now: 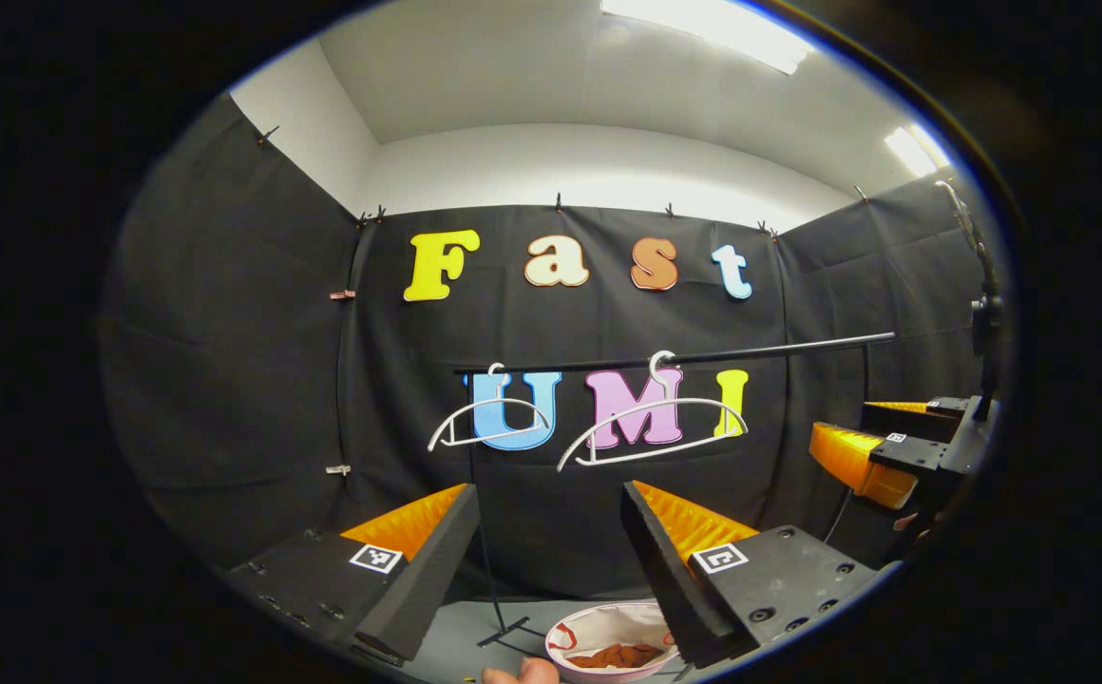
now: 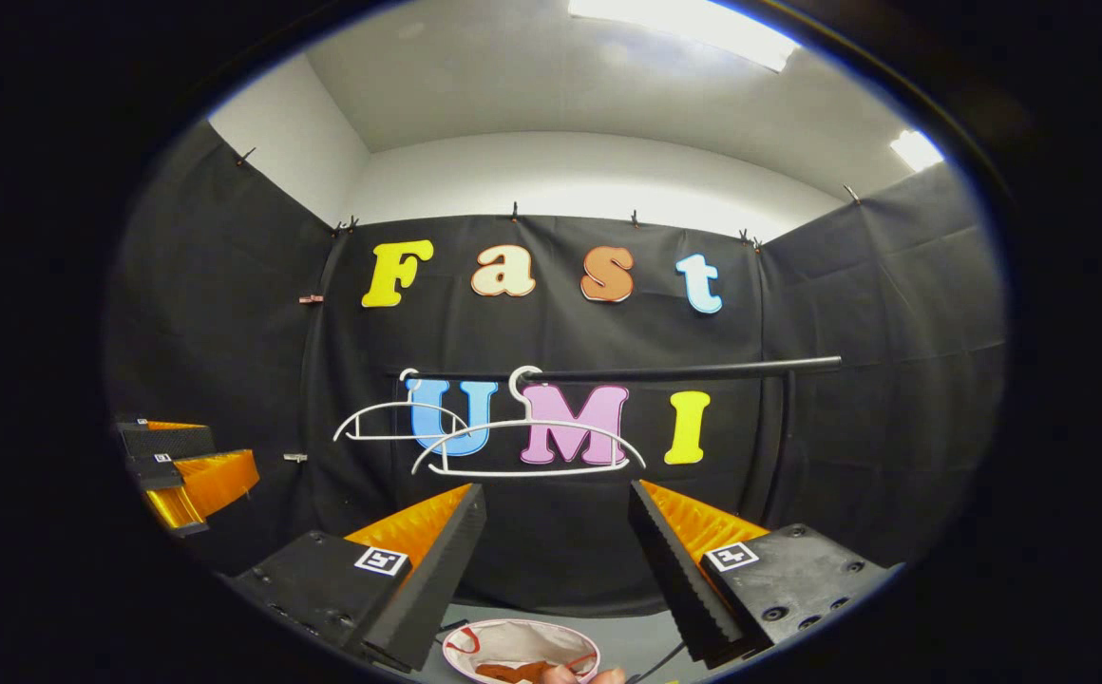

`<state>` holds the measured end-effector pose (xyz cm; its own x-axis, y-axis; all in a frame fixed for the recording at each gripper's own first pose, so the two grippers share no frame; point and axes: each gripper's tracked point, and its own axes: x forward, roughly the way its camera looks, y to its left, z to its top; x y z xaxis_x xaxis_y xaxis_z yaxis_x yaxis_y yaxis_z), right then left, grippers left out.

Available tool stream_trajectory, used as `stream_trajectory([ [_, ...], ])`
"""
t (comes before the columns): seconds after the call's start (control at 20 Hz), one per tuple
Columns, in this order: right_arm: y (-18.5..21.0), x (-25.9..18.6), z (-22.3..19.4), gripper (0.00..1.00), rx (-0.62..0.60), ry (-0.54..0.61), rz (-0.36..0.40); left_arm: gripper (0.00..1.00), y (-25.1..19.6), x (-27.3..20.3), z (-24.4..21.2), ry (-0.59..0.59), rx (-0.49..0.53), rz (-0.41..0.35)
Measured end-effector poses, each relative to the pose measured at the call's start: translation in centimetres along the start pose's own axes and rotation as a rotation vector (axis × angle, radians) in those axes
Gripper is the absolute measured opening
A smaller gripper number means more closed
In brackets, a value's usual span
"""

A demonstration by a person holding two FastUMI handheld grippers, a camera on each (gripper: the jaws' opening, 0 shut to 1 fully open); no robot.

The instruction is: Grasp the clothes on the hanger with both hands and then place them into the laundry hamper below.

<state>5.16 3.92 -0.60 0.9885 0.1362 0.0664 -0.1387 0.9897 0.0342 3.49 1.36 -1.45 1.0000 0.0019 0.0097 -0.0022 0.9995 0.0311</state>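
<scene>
Both hangers hang bare on the rail. Below the rail, the hamper holds the clothes. Left gripper and right gripper face the rail, fingers apart, gripping nothing.

Right tongs gape wide, nothing between them. Two bare hangers hang on the rail ahead, overlapping. Down below, the hamper sits with rust-coloured clothes inside. Left tongs hover off at the left edge.
</scene>
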Motion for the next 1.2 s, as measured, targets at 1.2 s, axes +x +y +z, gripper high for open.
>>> stream_trajectory([
  [1.2,0.8,0.0,-0.3,0.97,-0.009,0.005,0.031,0.95,0.9,-1.5,0.2,0.001,-0.005,0.042],
])
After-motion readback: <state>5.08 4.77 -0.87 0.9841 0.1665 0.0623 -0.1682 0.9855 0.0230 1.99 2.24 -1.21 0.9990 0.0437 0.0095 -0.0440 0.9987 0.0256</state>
